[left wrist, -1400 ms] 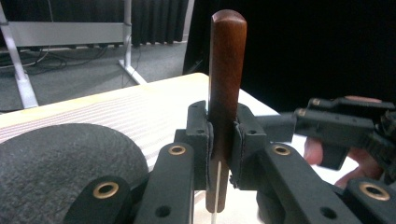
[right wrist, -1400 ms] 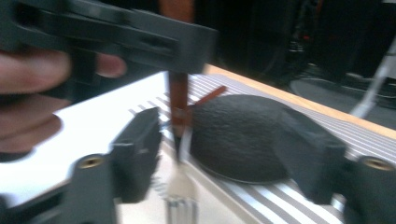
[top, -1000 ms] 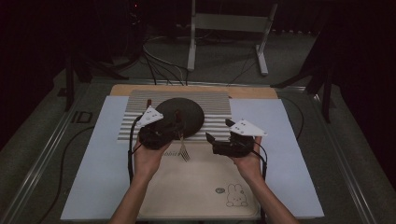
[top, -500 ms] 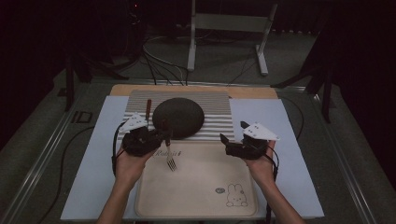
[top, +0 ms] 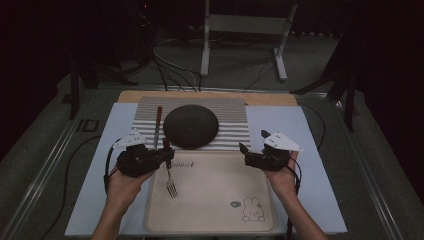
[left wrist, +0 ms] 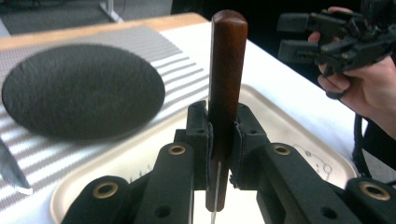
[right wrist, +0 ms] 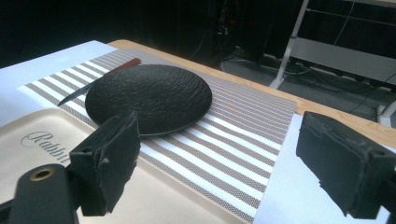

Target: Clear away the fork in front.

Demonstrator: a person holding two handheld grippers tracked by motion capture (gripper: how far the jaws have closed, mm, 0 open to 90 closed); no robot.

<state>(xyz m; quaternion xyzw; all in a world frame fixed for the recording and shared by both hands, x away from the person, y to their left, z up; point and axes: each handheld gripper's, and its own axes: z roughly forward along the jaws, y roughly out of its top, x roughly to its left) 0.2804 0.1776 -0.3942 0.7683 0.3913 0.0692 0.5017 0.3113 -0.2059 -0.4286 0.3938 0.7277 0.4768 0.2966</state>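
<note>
The left gripper [top: 165, 152] clamps a fork [top: 170, 181] by its wooden handle, tines down over the beige tray's [top: 210, 220] left side. Beyond, a black plate [top: 190, 126] sits on the striped mat [top: 232, 131]. At right, the right gripper [top: 244, 152] hovers, jaws apart.

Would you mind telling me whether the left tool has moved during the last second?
Yes. The left tool, gripping the fork, has drawn back from the dark plate toward the person and now sits over the tray's left edge.

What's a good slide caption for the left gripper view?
Left gripper shut on a wooden-handled fork above the beige tray, black plate on the striped placemat behind.
</note>
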